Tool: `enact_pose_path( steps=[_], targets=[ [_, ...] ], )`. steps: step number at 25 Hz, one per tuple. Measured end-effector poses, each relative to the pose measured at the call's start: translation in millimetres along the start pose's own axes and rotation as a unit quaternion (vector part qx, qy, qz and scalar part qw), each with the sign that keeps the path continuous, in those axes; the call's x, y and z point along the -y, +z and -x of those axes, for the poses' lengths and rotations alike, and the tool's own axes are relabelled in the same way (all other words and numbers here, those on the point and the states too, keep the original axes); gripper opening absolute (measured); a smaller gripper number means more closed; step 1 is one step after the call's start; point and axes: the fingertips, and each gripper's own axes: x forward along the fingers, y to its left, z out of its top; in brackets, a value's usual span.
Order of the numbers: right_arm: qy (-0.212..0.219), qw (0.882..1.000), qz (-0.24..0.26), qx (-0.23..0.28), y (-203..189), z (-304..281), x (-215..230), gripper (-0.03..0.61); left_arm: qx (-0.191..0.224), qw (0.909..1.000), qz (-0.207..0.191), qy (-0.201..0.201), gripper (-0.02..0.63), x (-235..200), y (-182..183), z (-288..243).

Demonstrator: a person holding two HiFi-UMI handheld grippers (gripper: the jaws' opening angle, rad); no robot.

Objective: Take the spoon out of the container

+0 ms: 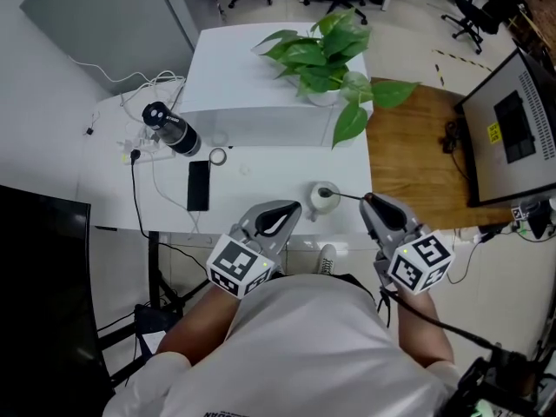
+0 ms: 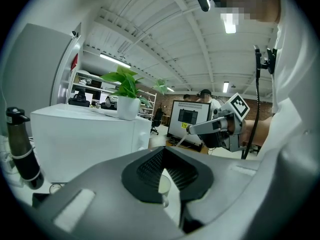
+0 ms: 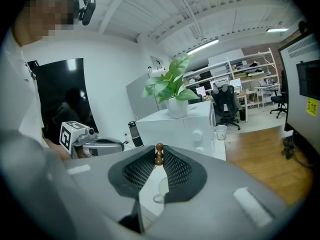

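1. Two grippers are hovering over the near edge of a white table (image 1: 113, 172), one in each of the person's hands, with the container (image 1: 324, 200) standing on the table just beyond them and between them.
2. Right gripper (image 1: 367, 200) is pointing at the container from the right, and its jaws are clamping the brown knobbed end of the spoon (image 1: 346, 196); the right gripper view is showing that knob pinched right at the jaw tips.
3. Spoon's thin handle is running as a dark line from those tips across to the container, so its other end is sitting inside the container while the held end is hanging out past the rim to the right.
4. Left gripper (image 1: 295, 207) is resting near the container's left side without touching it. Its jaws are meeting at the tips and gripping nothing, and the left gripper view is showing the white container only through the hollow between the pads, beyond them.
5. Farther back on the table, a black phone (image 1: 198, 185) is lying flat, a small tape roll (image 1: 218, 156) is lying just behind it, and a black bottle (image 1: 172, 129) is standing near a tangle of white cables.
6. Behind those, a leafy plant (image 1: 321, 55) in a white pot is sitting on top of a white box (image 1: 278, 76).
7. To the right, a wooden table (image 1: 417, 155) is adjoining the white one, and a monitor (image 1: 512, 129) is standing at its far side.
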Motion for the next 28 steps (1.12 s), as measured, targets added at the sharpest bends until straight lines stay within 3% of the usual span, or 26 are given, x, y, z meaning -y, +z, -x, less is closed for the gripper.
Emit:
enact_pose_path(
  steps=[12,21,28],
  targets=[
    [-0.055,0.998,-0.002,0.029,-8,7,-35,0.057,-0.008,0.9989,-0.015,-0.044,0.004,-4,-17,36],
    [-0.019,0.999,0.011,0.036,-13,32,-50,0.057,-0.002,0.9999,-0.011,-0.002,0.005,27,-27,52],
    [0.011,0.998,0.036,0.042,-17,97,-49,0.057,0.022,0.9987,0.001,0.045,0.004,85,-28,43]
  ],
)
